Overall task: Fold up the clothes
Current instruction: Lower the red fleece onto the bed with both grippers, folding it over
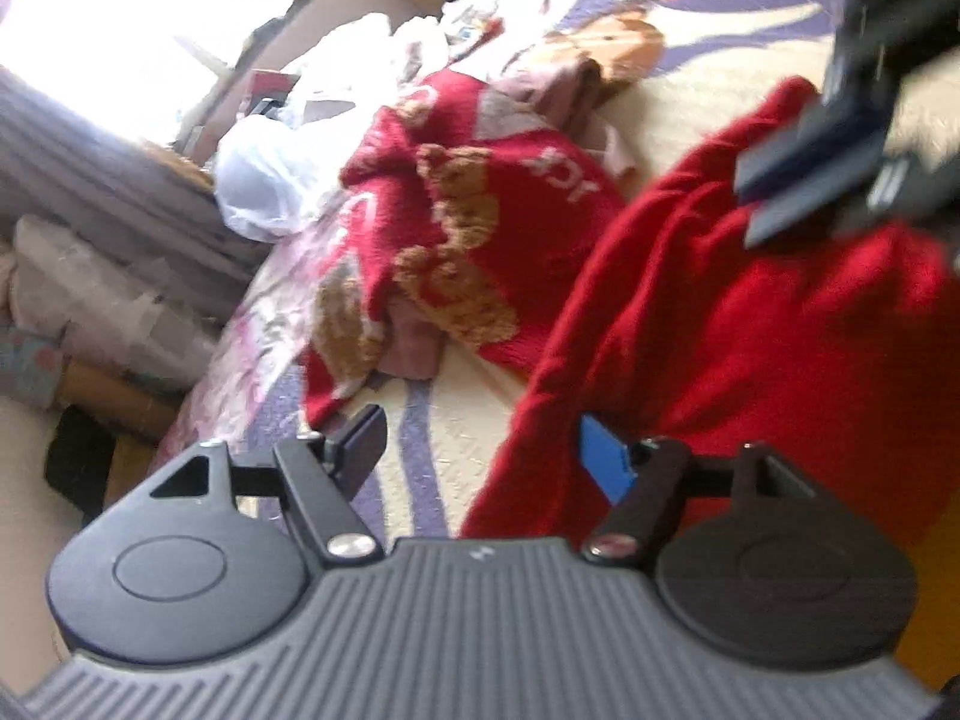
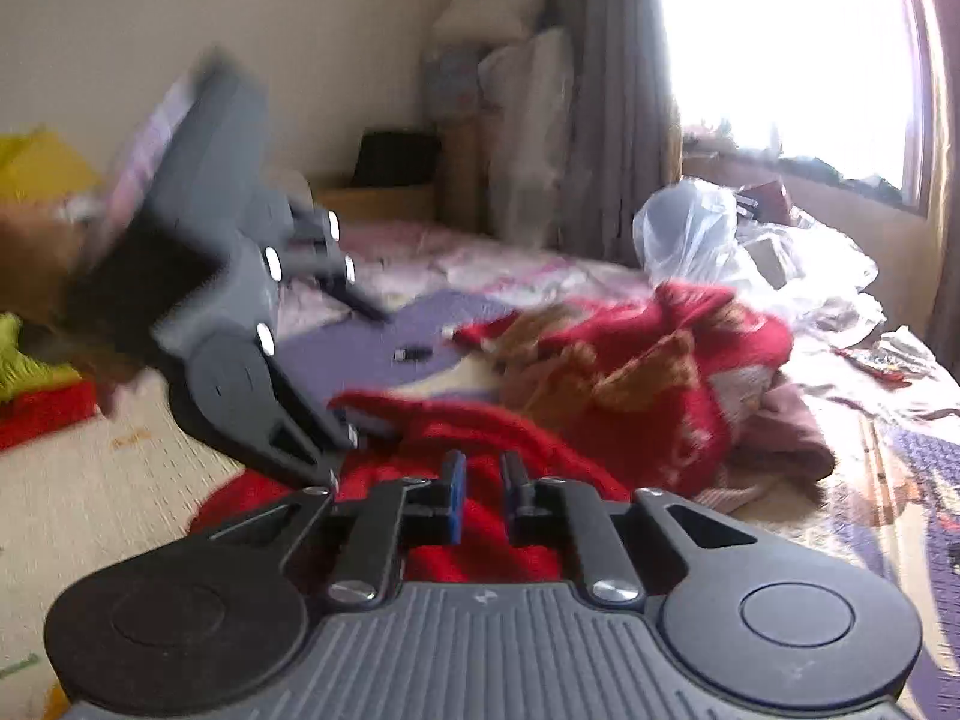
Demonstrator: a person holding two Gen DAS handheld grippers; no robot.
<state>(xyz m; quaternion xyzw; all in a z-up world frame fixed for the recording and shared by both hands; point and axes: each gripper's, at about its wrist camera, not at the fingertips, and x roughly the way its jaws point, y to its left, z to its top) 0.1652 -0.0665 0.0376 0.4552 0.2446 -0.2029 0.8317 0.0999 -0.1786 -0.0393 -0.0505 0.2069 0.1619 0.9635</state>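
Plain red garment (image 1: 720,312) rumpled on bed (image 1: 468,420) | left gripper (image 1: 480,450) wide open, empty, at its edge | right gripper (image 2: 480,495) narrowly parted over red cloth, pinch uncertain | patterned sweater (image 2: 648,372) heaped beside | likely mid-fold; next: secure an edge.

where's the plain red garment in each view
Left wrist: plain red garment fills the right half, past the open left gripper.
Right wrist: low centre, under the right gripper.
Shared landmark: red patterned sweater lying beyond it.

Bedroom: bed (image 2: 540,276), curtain (image 2: 612,120), window (image 2: 792,48).
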